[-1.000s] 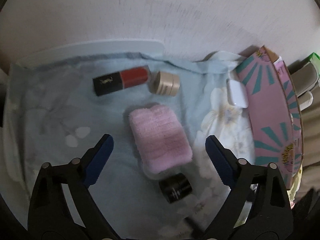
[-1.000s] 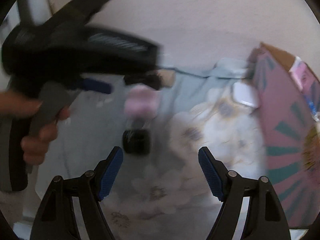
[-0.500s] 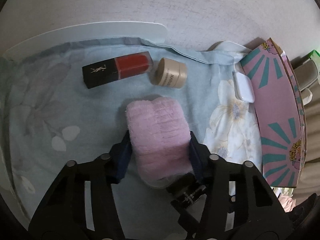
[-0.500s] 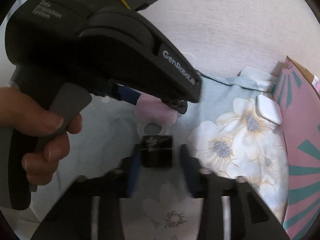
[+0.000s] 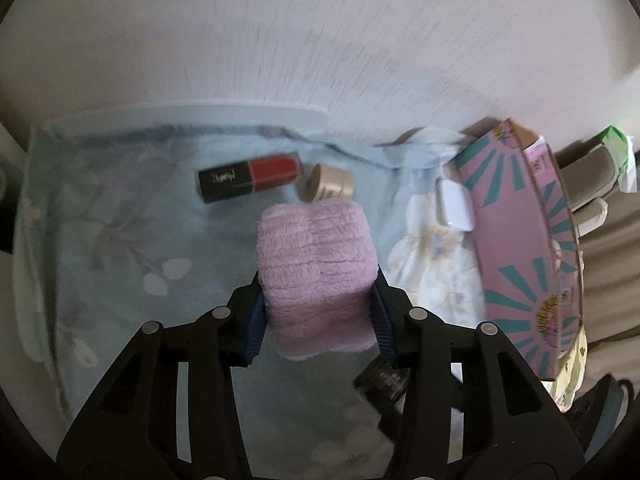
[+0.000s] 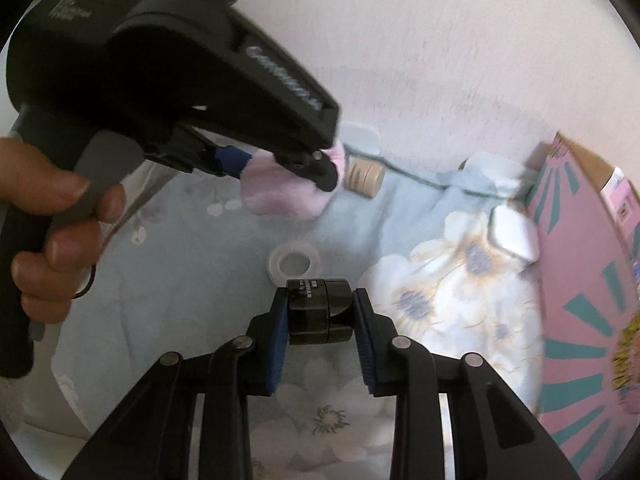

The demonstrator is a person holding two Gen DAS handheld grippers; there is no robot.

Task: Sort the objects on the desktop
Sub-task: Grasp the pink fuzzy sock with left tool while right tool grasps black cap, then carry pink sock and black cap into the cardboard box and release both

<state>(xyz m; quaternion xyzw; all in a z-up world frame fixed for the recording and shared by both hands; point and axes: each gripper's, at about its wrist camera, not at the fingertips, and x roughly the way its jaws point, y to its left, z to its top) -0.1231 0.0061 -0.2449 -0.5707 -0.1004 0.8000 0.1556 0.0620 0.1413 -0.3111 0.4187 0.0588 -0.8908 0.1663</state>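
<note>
Here, left tool closing on fluffy pink cloth; right tool clamps glossy black jar.

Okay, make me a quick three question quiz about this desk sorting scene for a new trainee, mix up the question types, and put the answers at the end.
1. True or false: the right gripper is shut on the black jar.
2. What does the left gripper hold? A) lipstick B) pink cloth C) white case
3. Fill in: the beige jar lies on its ____, beside the lipstick.

Key
1. True; its pads press both sides of the jar.
2. B; the pink cloth sits between its pads, jaws closing on it.
3. side
</note>
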